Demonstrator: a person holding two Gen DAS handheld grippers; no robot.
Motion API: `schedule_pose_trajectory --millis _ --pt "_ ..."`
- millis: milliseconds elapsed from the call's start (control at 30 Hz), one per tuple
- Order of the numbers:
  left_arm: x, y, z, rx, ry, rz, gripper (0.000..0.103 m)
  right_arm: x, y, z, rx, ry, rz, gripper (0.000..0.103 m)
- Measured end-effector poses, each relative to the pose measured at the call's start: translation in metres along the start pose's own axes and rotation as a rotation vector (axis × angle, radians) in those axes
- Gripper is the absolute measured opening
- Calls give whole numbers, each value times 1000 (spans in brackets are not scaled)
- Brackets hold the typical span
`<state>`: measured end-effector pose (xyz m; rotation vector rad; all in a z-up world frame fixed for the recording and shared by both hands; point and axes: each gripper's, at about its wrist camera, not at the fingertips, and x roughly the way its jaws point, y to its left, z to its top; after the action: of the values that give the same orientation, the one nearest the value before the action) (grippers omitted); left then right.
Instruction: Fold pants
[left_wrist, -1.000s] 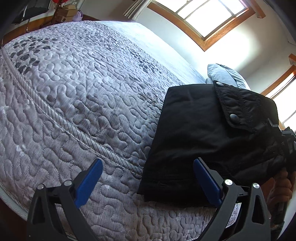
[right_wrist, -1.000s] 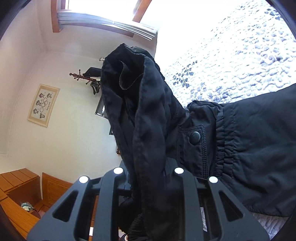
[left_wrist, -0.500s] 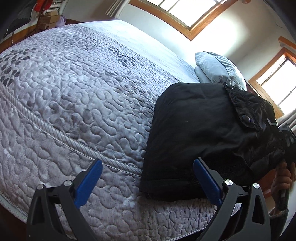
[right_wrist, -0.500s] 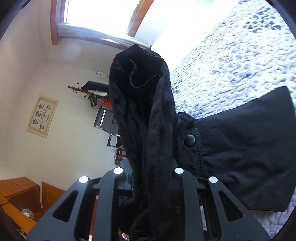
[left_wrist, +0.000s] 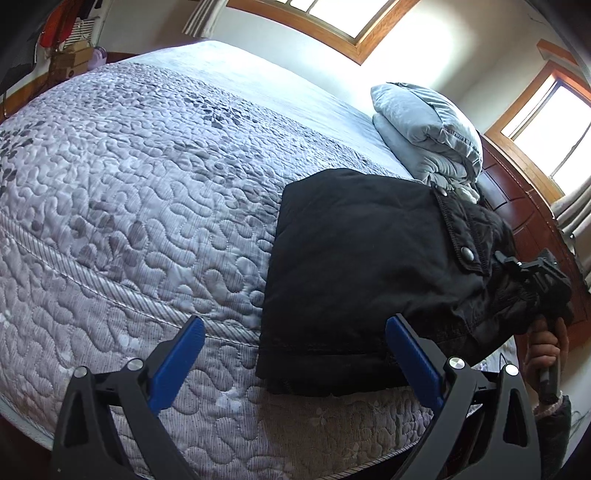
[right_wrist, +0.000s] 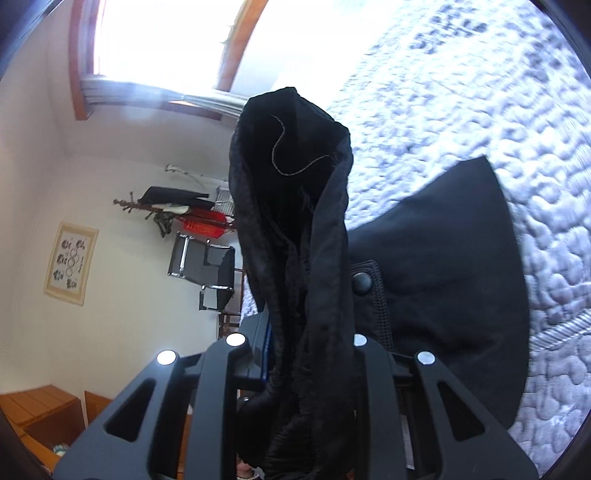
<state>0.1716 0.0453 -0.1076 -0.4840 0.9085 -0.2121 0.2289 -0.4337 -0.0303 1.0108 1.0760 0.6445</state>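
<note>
A sunlit bedroom: a quilted grey bed (left_wrist: 129, 206) with a folded blue blanket (left_wrist: 424, 129) near the headboard. Black pants (left_wrist: 362, 266), already folded into a thick block, lie at the bed's near edge, long axis running away from the viewer. The left gripper (left_wrist: 295, 354) hovers just short of their near hem, blue fingers spread wide and empty. The right gripper (right_wrist: 306, 343), nearer, pinches the bunched waistband end, lifted off the bed.
</note>
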Motion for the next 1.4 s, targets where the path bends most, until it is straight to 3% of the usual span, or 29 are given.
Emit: schedule_pose_trajectory --millis 400,500,633,733,867,933,1033,1200,1333,1400 --pt "9 -14 -6 50 30 7 99 21 -74 -3 101 8 -38 23" --pt "12 -16 -6 53 37 5 99 22 -77 -4 83 8 -69 34" --pt "12 -19 -9 62 45 4 99 12 -74 -8 44 7 -64 62" --pt "12 -19 -9 60 46 2 99 2 -73 -15 8 10 -92 73" --pt "14 -20 -10 56 51 0 99 -8 -70 -28 -33 24 -150 70" --pt "15 -22 -11 56 55 -5 99 -12 -68 -31 -48 18 -175 46" --pt "16 -25 -11 57 58 -13 99 -14 -62 -33 -69 19 -174 32" --pt "14 -32 -11 73 51 -17 99 -2 -39 -34 -122 28 -125 31" --pt "13 -34 -11 70 56 -22 99 16 -54 -29 -96 65 -253 31" --pt "10 -33 -11 80 49 -18 99 16 -63 -29 -69 59 -245 31"
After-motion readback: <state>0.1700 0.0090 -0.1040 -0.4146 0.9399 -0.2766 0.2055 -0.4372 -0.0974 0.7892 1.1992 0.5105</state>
